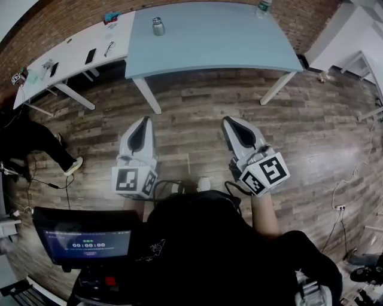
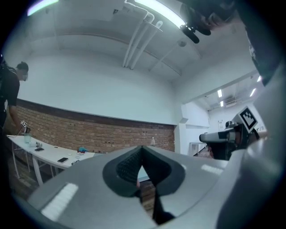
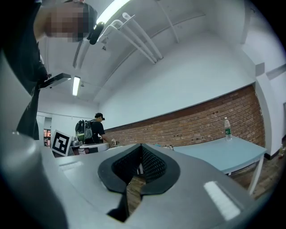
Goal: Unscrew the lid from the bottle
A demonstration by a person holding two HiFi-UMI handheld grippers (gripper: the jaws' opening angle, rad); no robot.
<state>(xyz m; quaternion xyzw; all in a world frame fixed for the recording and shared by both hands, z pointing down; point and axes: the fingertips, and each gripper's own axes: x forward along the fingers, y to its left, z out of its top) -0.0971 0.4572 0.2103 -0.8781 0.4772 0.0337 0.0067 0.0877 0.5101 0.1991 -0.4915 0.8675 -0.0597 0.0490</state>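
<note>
I hold both tongs level, side by side above the wood floor [image 1: 191,125], pointing toward the far blue-grey table [image 1: 227,42]. Left gripper [image 1: 143,121]: jaws closed tip to tip, holding nothing. Right gripper [image 1: 230,121]: likewise closed and empty. The metal bottle [image 1: 158,26] stands upright on the table's far left, well apart from both.

A metal bottle [image 1: 158,26] is standing on the wide table [image 1: 215,51], towards its far left corner. A water bottle [image 1: 262,7] is standing at that table's far right edge. A narrower table [image 1: 72,63] is adjoining it on the left, with a phone [image 1: 90,56] lying on it. Before the wide table, over the floor [image 1: 191,128], the left gripper [image 1: 143,121] and right gripper [image 1: 230,122] are hovering side by side, apart. A screen [image 1: 87,244] is sitting nearest, lower left.
</note>
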